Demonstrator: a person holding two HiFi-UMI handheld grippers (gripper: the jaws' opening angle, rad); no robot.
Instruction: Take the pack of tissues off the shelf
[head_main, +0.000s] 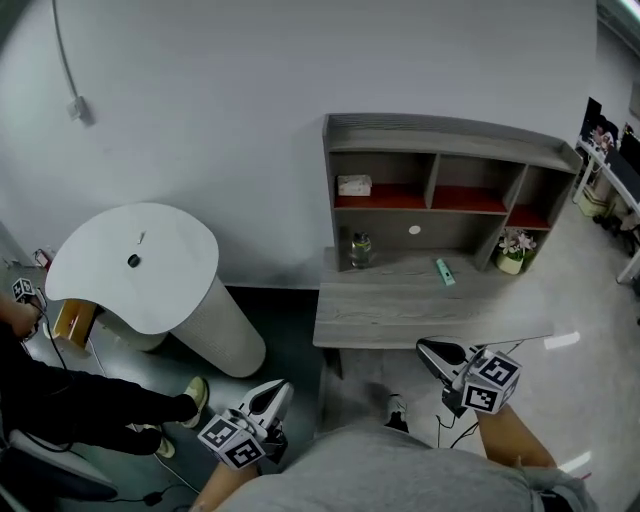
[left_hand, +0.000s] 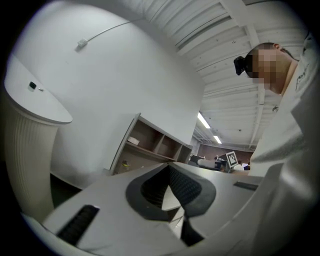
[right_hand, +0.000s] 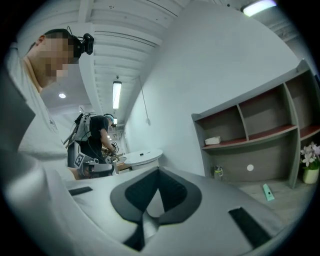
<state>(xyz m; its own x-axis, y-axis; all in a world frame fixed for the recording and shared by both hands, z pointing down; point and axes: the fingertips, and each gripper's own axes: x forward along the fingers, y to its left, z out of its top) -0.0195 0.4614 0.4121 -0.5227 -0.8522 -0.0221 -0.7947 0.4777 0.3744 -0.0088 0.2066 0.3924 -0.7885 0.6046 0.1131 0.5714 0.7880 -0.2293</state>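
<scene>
left tool (head_main: 284, 387) lower centre, closed and empty, right tool (head_main: 424, 347) lower right, closed and empty, pack of tissues (head_main: 354, 185) in top-left compartment of shelf (head_main: 440, 132)

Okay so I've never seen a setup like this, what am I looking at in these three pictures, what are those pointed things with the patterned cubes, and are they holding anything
No robot here: a person holds a two-jaw gripper in each hand. The head view looks down from a camera on the person's head and shows the left gripper and right gripper; the cubes are parts of them. The other two pictures come from cameras riding on each gripper. Both are shut and empty. Ahead is a grey desk with a shelf unit; the pack of tissues lies in its upper left compartment. On the desk are a small jar, a green item and potted flowers.
</scene>
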